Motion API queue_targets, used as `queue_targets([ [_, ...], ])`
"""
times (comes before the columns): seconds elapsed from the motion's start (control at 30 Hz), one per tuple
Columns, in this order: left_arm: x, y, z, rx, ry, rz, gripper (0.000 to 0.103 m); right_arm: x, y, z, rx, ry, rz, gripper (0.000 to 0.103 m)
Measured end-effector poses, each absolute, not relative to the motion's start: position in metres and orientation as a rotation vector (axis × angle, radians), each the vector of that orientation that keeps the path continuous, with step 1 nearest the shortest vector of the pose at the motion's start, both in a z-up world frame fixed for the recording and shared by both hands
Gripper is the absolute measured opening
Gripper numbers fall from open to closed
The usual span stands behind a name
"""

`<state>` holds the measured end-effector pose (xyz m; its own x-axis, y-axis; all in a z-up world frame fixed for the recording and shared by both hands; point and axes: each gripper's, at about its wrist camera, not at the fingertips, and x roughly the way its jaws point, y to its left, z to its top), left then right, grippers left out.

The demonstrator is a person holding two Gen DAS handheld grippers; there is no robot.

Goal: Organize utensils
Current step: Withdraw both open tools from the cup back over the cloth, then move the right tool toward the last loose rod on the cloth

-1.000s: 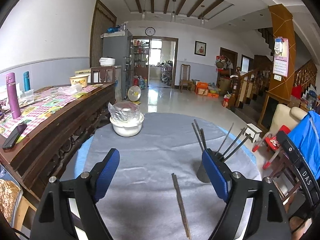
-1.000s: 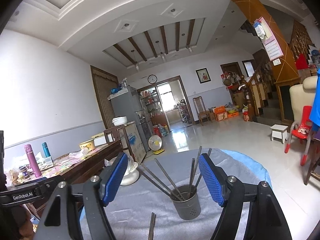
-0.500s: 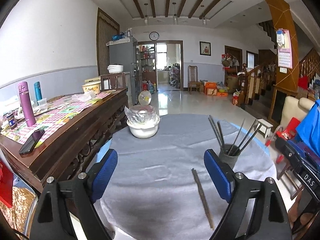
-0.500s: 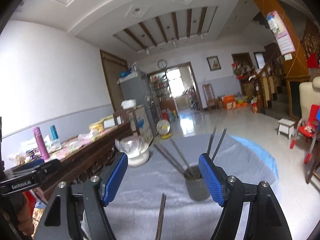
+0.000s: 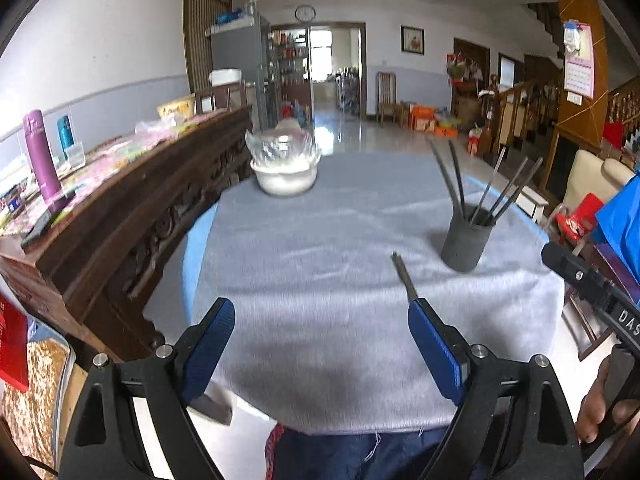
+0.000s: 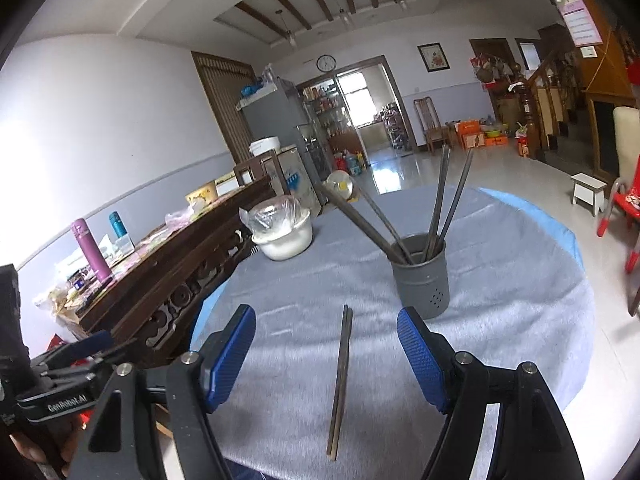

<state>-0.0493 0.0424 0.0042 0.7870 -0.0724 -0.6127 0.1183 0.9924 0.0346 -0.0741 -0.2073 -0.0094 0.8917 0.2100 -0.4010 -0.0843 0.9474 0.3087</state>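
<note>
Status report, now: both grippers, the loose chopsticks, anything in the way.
Left gripper and right gripper open, empty. Loose chopsticks flat on grey cloth, lined up between right fingers. Holder just beyond. Path clear.

Bright daylight from the far doorway (image 5: 334, 68) glares off the floor (image 6: 404, 168) — slight motion blur, fisheye-bent, dark-vignetted edges.

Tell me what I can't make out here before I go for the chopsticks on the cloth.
- Loose chopsticks: in the left wrist view their near end is hidden behind that gripper's right finger.
- Holder: its wall hides the lower ends of the chopsticks standing inside, in both views.
- White bowl: crinkled plastic covers it, so its contents are unreadable.
- Table: near edge blurred, left wrist view.
</note>
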Motion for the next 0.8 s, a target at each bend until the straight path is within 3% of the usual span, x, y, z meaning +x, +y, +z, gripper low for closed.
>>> queue_targets([
  [0.8,-0.059,0.025,-0.009,0.131,0.731,-0.094,0.089,-0.095,-0.232,-0.009,0.338,0.438,0.100,0.077],
])
